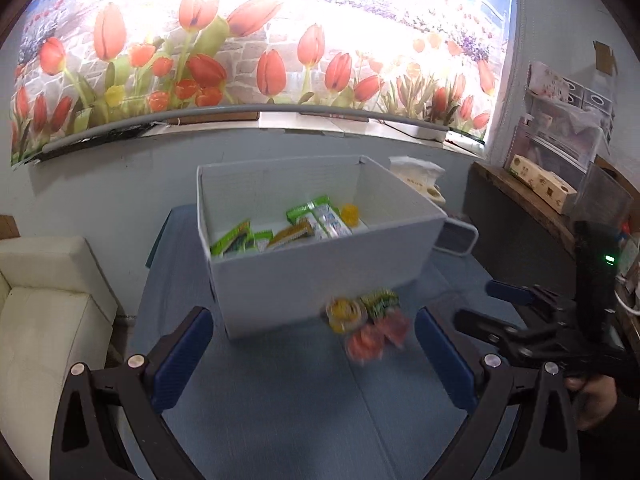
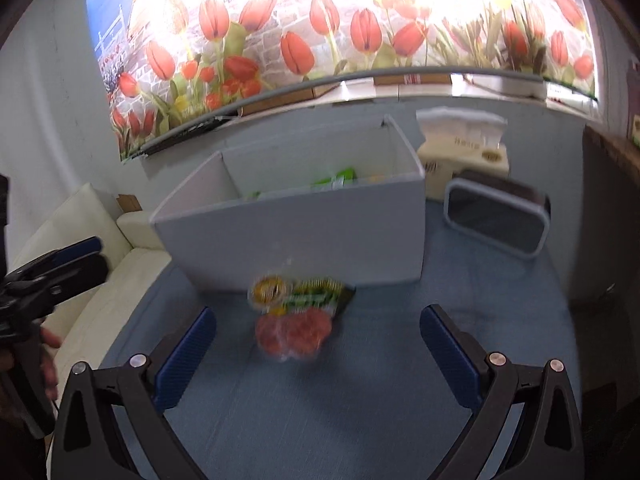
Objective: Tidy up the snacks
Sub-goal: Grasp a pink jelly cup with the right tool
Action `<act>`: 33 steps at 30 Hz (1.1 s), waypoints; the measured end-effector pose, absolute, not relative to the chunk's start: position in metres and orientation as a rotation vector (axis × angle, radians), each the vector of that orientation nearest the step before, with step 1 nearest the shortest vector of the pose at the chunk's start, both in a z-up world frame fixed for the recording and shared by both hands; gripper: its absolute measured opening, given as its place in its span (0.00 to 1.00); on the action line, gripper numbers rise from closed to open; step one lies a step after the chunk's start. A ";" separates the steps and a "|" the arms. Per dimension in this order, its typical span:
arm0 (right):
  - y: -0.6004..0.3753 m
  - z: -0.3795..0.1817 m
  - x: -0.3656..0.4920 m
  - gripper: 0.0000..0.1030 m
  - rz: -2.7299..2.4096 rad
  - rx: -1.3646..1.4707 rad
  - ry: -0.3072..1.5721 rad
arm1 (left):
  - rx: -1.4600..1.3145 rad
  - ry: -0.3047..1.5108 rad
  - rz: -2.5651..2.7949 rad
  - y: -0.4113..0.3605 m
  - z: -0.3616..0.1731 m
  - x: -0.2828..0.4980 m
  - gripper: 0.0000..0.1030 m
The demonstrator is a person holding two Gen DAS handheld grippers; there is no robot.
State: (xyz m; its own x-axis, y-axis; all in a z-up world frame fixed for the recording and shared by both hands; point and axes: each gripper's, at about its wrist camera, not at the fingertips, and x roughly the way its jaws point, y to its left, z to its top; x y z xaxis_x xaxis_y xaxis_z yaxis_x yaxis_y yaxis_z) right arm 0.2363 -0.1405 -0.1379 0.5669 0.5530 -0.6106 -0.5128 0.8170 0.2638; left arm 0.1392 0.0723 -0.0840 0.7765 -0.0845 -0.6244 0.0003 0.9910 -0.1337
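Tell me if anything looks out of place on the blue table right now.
Yes. A small pile of yellow, green and orange snack packets lies loose on the blue table against the front of the white cardboard box, while the green packets already sit inside. Both grippers, left and right, are open and empty.

Backlit tulip-print blind on pale wall; cream sofa left; blue tabletop
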 end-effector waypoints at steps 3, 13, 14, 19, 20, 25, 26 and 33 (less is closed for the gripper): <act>-0.137 -0.160 0.238 1.00 0.624 0.102 0.813 | -0.125 0.682 -0.064 0.062 -0.091 0.107 1.00; -0.123 -0.192 0.264 1.00 0.586 0.248 0.866 | -0.099 0.705 -0.054 0.045 -0.110 0.054 1.00; -0.123 -0.194 0.268 1.00 0.586 0.264 0.872 | -0.083 0.708 -0.048 0.044 -0.111 0.052 1.00; -0.118 -0.204 0.282 0.98 0.596 0.336 0.882 | -0.084 0.718 -0.034 0.049 -0.116 0.045 1.00; -0.117 -0.206 0.283 0.94 0.600 0.340 0.879 | -0.090 0.722 -0.029 0.051 -0.118 0.045 1.00; -0.107 -0.215 0.291 0.59 0.606 0.322 0.902 | -0.112 0.735 -0.017 0.057 -0.122 0.046 1.00; -0.105 -0.214 0.291 0.56 0.622 0.330 0.897 | -0.113 0.736 -0.017 0.058 -0.122 0.046 1.00; -0.103 -0.207 0.283 0.34 0.654 0.315 0.850 | -0.128 0.743 -0.011 0.059 -0.126 0.048 1.00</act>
